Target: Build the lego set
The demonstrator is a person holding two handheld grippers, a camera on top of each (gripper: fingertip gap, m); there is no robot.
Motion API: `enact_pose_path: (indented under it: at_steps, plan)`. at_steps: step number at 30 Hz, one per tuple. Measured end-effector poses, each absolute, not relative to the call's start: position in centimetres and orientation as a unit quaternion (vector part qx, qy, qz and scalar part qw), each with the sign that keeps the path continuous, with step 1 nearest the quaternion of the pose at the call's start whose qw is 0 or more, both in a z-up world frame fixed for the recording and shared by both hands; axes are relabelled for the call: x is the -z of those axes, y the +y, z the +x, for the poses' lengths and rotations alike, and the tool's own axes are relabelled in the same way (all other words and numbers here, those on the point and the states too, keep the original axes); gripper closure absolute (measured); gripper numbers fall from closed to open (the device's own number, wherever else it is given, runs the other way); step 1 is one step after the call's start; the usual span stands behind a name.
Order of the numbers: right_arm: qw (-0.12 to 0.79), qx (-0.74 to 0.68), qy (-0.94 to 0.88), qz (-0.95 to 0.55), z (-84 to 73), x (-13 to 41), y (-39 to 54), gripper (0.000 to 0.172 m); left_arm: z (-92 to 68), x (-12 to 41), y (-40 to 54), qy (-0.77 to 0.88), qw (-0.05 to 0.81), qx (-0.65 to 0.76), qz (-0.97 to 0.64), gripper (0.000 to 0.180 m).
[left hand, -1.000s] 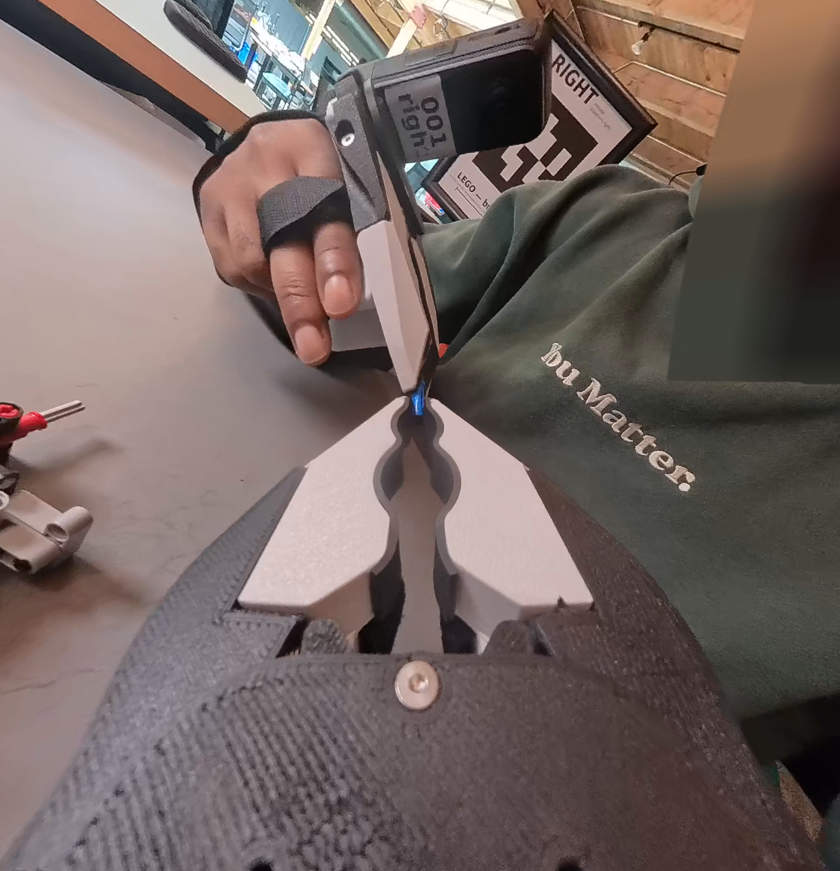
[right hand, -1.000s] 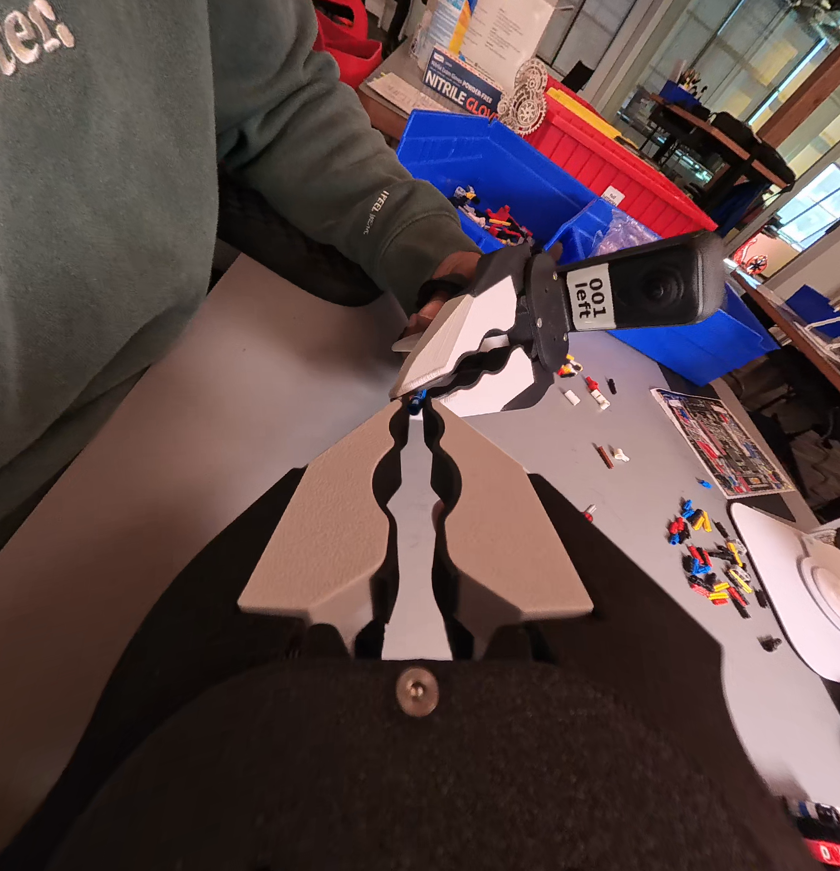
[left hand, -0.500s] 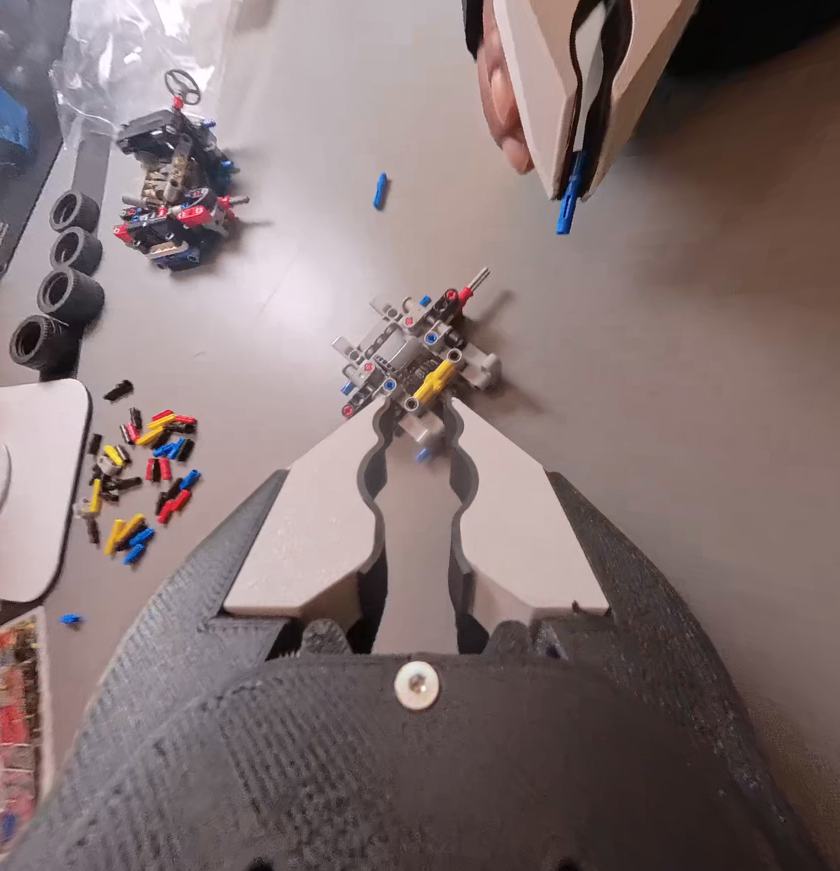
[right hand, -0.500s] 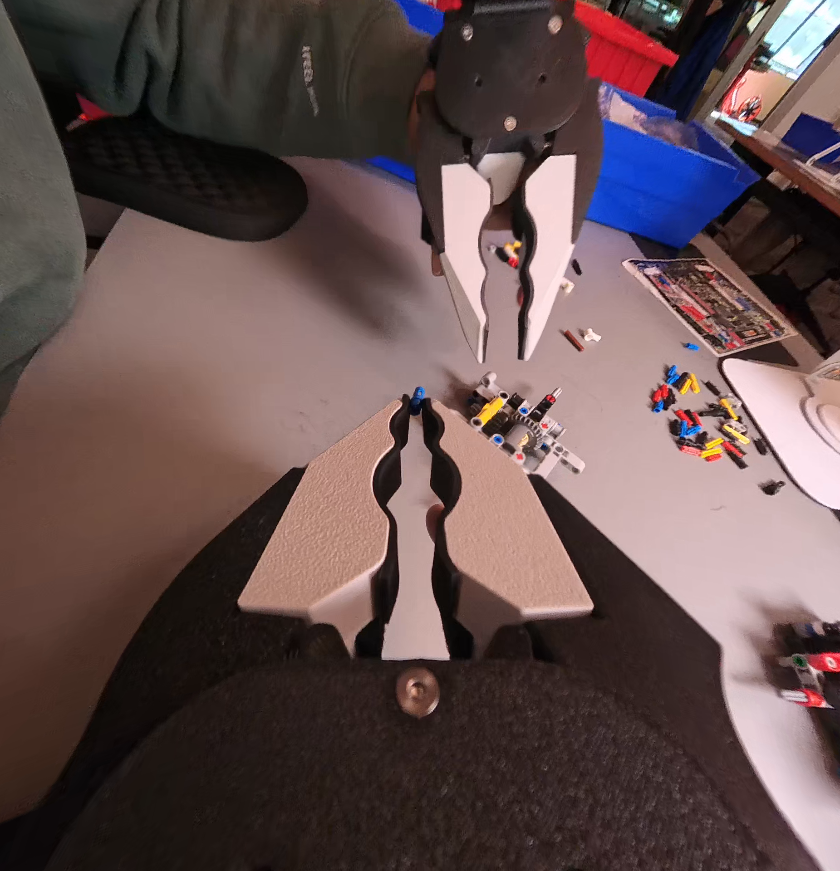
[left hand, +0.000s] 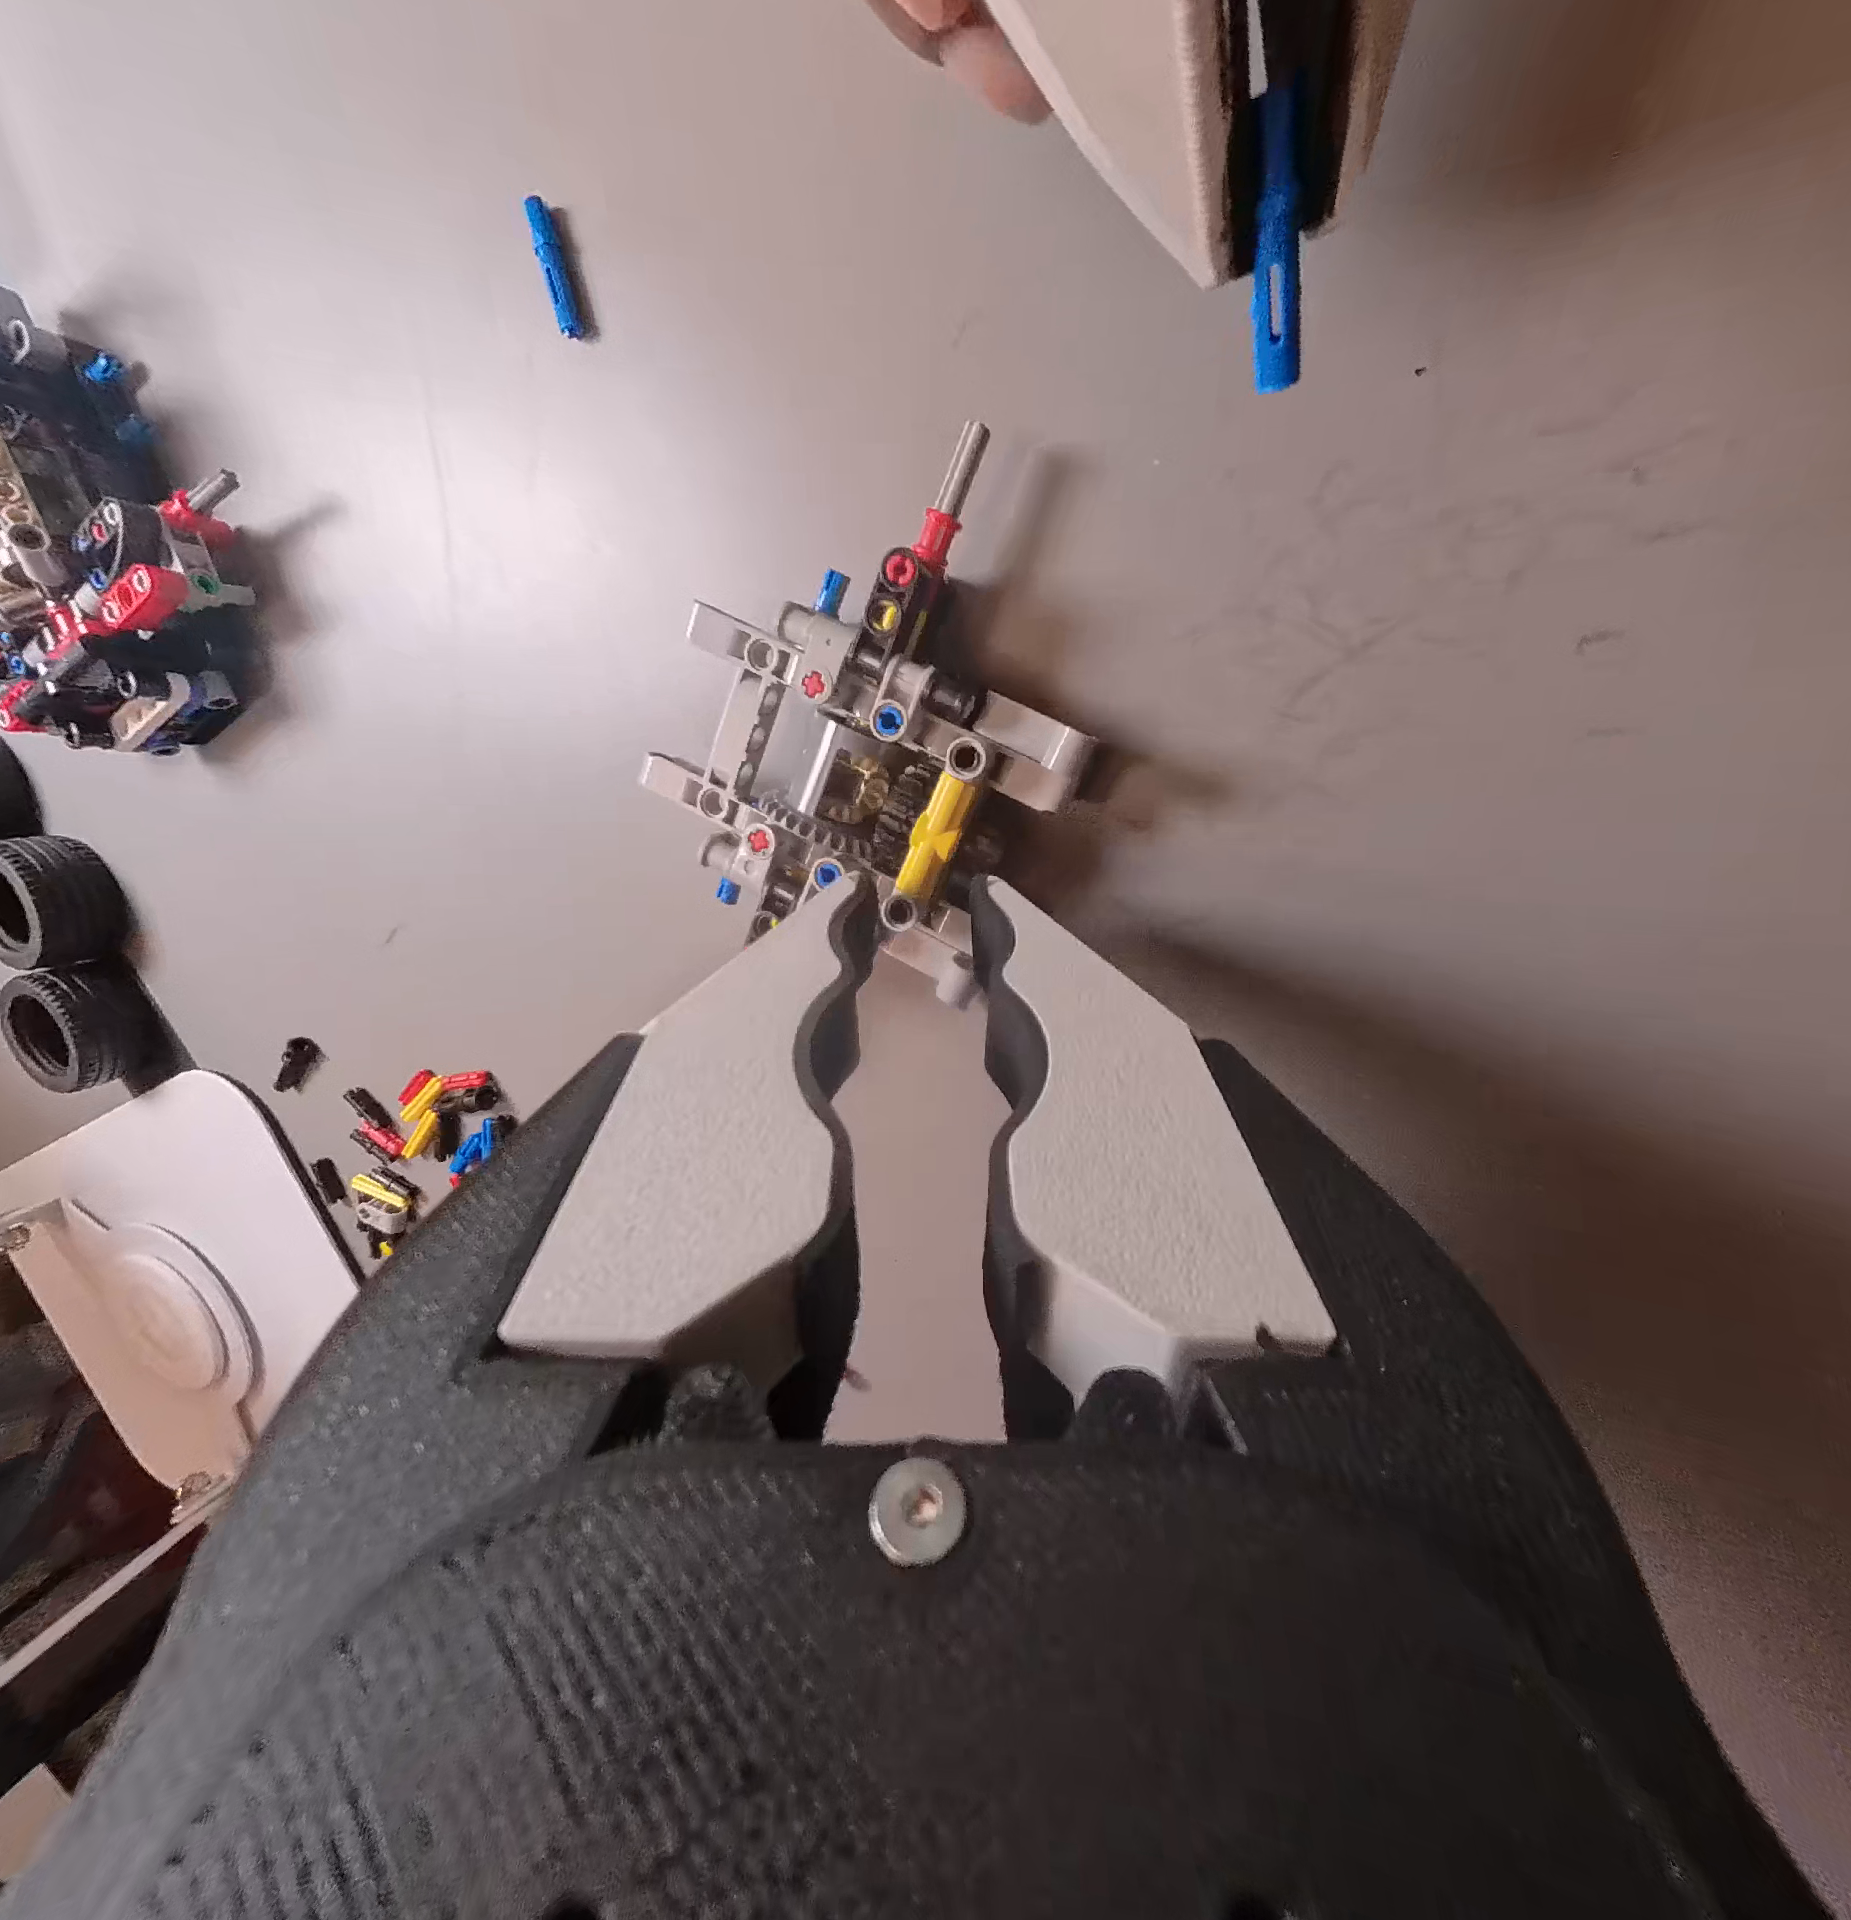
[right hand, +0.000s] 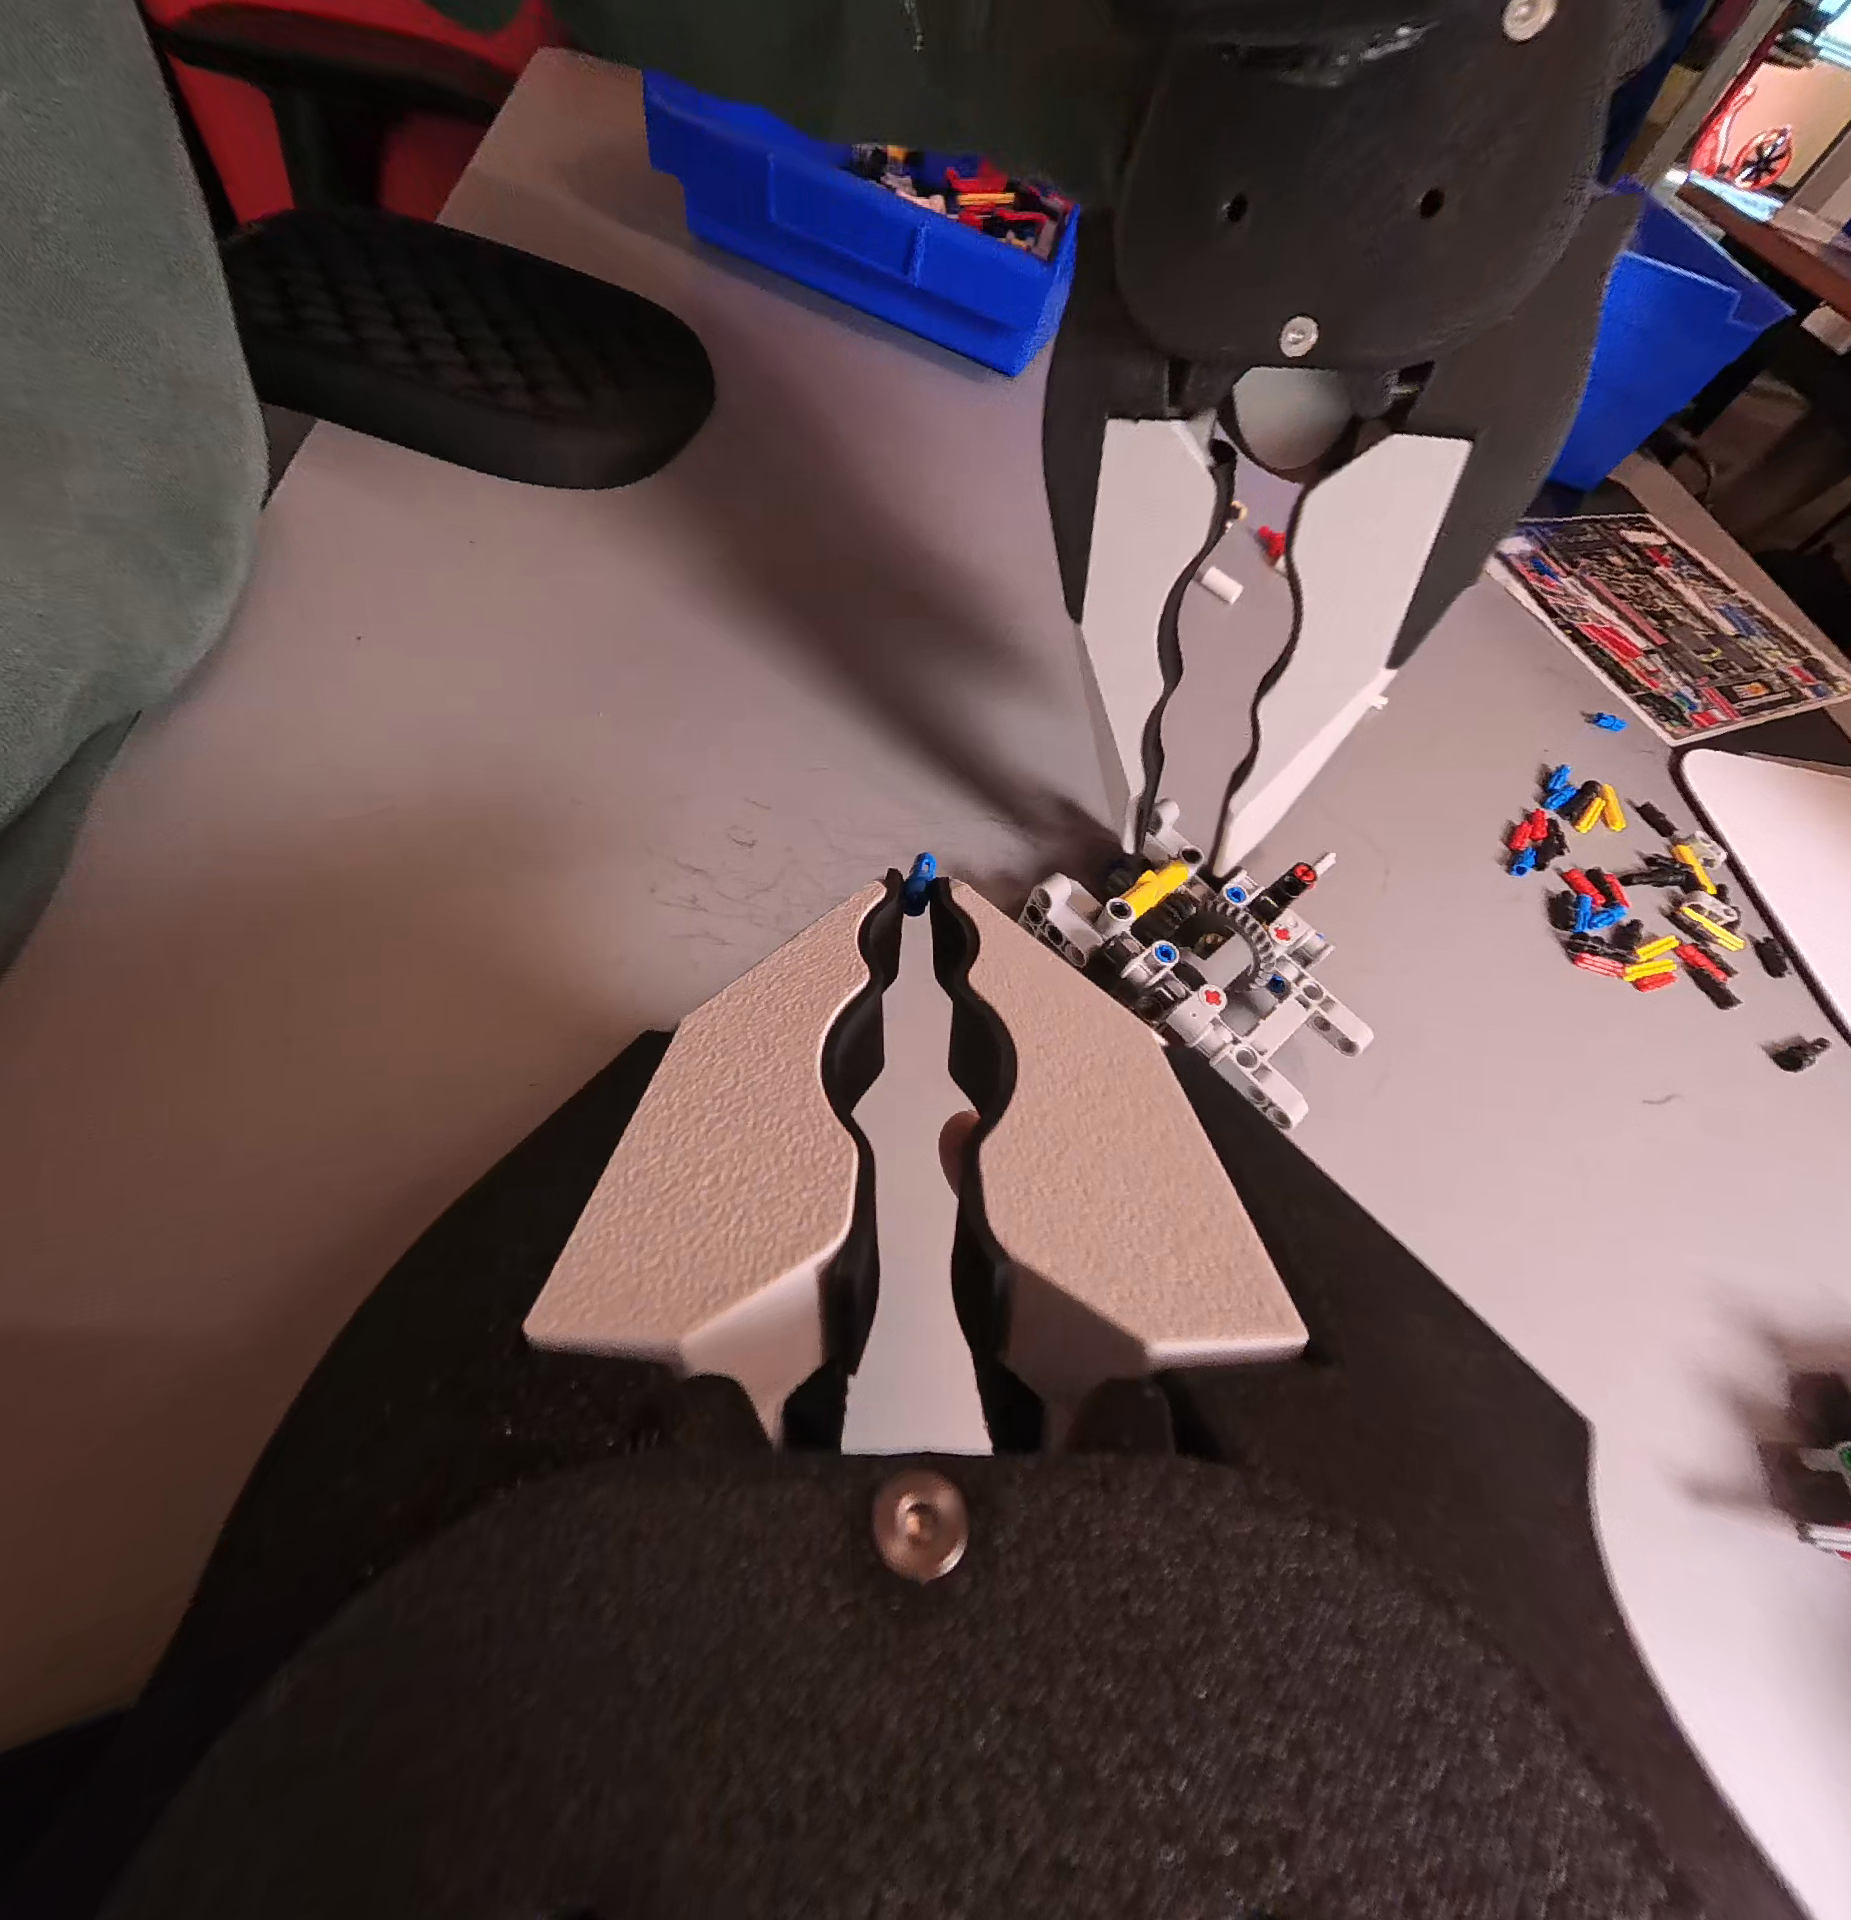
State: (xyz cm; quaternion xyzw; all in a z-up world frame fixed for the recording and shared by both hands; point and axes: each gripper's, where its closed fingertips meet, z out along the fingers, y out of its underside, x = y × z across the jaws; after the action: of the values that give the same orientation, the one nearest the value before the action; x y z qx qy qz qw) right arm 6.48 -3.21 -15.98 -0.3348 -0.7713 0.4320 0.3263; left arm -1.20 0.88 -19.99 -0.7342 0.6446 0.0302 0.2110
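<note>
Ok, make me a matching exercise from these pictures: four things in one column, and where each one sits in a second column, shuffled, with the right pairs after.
Things:
1. blue pin
2. grey gear assembly
3. black tyres
4. blue bin

Places:
A. stacked at the table's edge
B. at the left gripper's fingertips
C. far side of the table
D. clamped in the right gripper

Pairs: 1-D, 2-B, 3-A, 4-C

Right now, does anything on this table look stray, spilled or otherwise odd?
A single blue pin lies alone on the grey table, apart from the heap of small coloured pins. A tiny blue piece also sits by itself beside the printed sheet. Nothing looks broken.
</note>
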Motion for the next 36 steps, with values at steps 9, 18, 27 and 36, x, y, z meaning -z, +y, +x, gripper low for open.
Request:
enact_pose_path:
  at_steps: [9, 18, 27, 36]
  plan:
    - [0.322, -0.435, -0.773, -0.331, 6.7, 16.0, -3.4, 0.168, -1.2, 21.1, 1.2, 0.677, 0.159, -0.026, -0.718, 0.169]
    - [0.371, -0.423, -0.738, -0.373, 6.0, 14.6, -0.7, 0.168, 0.7, 19.2, 0.4, 0.54, 0.308, 0.116, -0.775, 0.174]
    - [0.345, -0.481, -0.719, -0.365, 6.4, 13.1, -1.9, 0.168, 2.3, 16.1, -2.2, 0.355, 0.482, 0.236, -0.766, 0.174]
    - [0.322, -0.464, -0.738, -0.369, 6.3, 14.6, -2.7, 0.168, 2.5, 16.8, -2.8, 0.347, 0.488, 0.235, -0.766, 0.174]
